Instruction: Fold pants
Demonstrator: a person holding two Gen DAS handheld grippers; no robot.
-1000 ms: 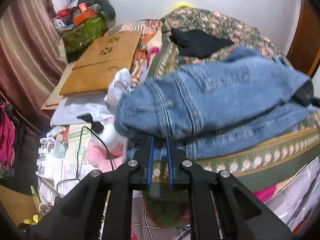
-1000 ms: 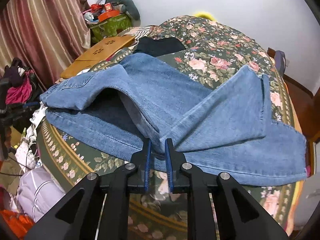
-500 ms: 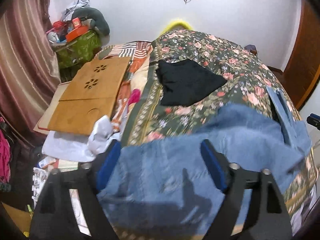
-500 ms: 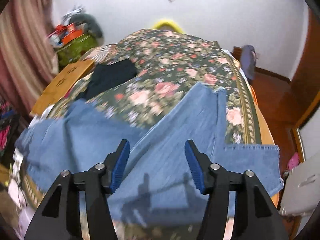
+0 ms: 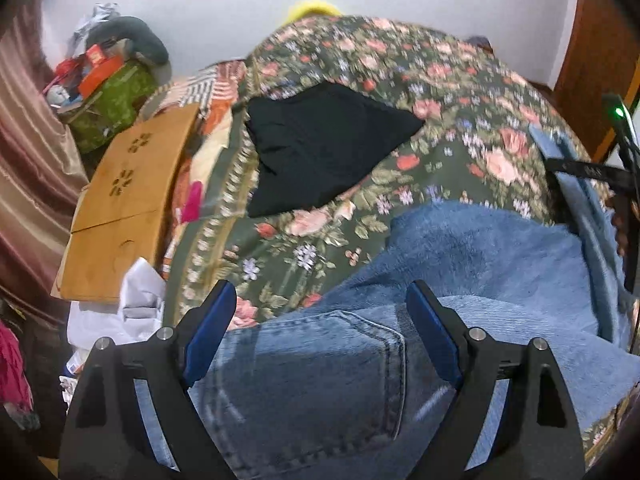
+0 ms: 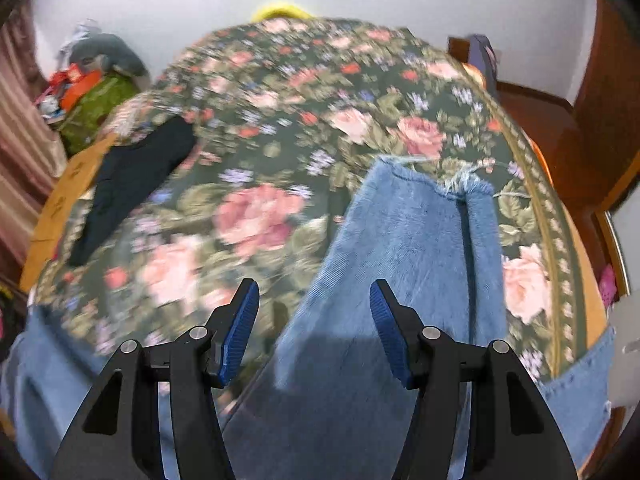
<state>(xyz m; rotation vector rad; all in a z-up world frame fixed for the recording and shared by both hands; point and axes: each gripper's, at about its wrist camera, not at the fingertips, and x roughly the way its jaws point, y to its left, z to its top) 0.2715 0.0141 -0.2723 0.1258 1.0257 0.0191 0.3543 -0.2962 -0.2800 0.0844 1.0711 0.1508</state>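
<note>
Blue jeans lie folded on the floral bedspread. In the left wrist view my left gripper is open and empty, just above the back-pocket part of the jeans. In the right wrist view my right gripper is open and empty above a folded jeans leg, whose frayed hem points to the far side of the bed. The right gripper's body also shows at the right edge of the left wrist view.
A black garment lies on the bed beyond the jeans. A wooden lap table, white cloth and clutter sit off the bed's left side. A green box with items stands near the wall. A wooden door is at right.
Both grippers were shut on the jeans a second ago; they have let go, opened wide and risen. The jeans now lie folded flat on the bed.
</note>
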